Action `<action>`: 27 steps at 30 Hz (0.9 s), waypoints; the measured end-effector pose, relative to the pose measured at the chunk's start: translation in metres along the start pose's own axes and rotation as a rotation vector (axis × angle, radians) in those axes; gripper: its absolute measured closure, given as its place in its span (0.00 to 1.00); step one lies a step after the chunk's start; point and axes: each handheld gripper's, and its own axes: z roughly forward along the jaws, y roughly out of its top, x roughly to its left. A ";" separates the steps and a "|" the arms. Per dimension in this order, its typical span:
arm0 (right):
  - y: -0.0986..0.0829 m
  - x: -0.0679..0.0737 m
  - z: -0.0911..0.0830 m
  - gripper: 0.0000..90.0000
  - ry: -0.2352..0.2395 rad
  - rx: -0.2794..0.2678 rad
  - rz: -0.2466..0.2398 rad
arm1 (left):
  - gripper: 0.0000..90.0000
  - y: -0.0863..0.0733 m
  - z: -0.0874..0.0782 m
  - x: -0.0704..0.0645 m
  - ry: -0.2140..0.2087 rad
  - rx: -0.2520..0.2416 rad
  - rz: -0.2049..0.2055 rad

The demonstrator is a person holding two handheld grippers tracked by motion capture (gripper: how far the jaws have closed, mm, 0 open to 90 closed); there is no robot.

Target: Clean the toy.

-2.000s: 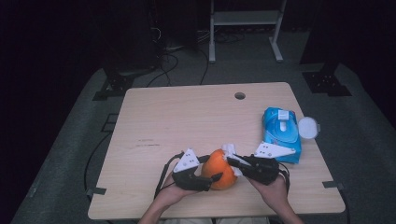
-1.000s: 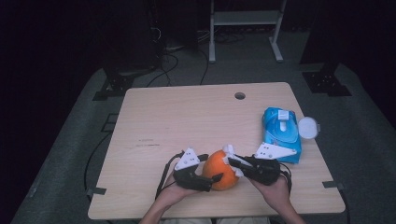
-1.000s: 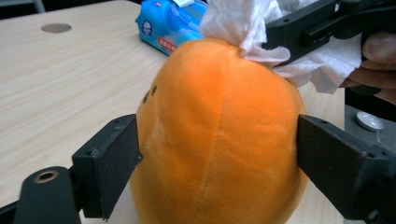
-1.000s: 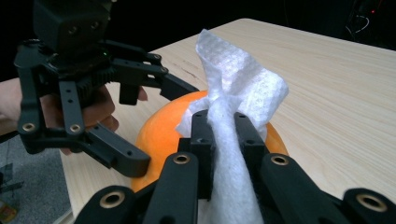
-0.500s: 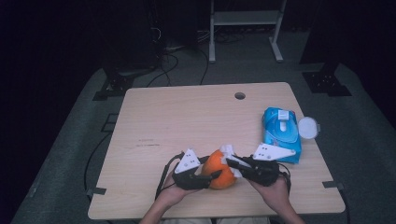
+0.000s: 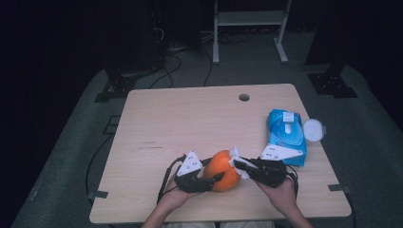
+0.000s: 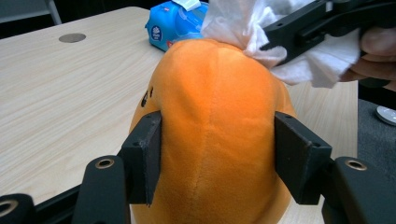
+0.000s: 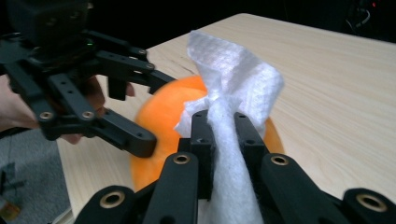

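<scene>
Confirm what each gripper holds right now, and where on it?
Left gripper clamps the orange plush toy across its sides. Right gripper pinches the white wipe at a bunched waist, its loose end on the toy's top.

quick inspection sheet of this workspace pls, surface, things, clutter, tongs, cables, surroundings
Surface: light wooden table with a round hole.
Job's things: orange plush toy; white wipe pressed on its top.
Clutter: blue wipes pack, white round lid beside it.
Tongs: left tongs clamp the plush's sides; right tongs pinch the wipe.
Cables: black cable loops by the left tongs; more on the floor behind.
Surroundings: dark room, white frame legs.
</scene>
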 end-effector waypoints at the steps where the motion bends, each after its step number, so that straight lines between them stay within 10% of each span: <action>1: 0.000 0.000 0.000 0.89 -0.003 0.003 -0.006 | 0.43 0.000 0.000 0.000 -0.001 0.001 0.000; 20: 0.004 0.001 0.006 0.73 0.035 0.012 -0.010 | 0.41 -0.002 0.007 -0.012 -0.049 0.042 0.082; 27: 0.003 -0.002 0.008 0.88 0.021 0.020 -0.008 | 0.19 0.000 0.006 -0.001 -0.039 0.023 -0.007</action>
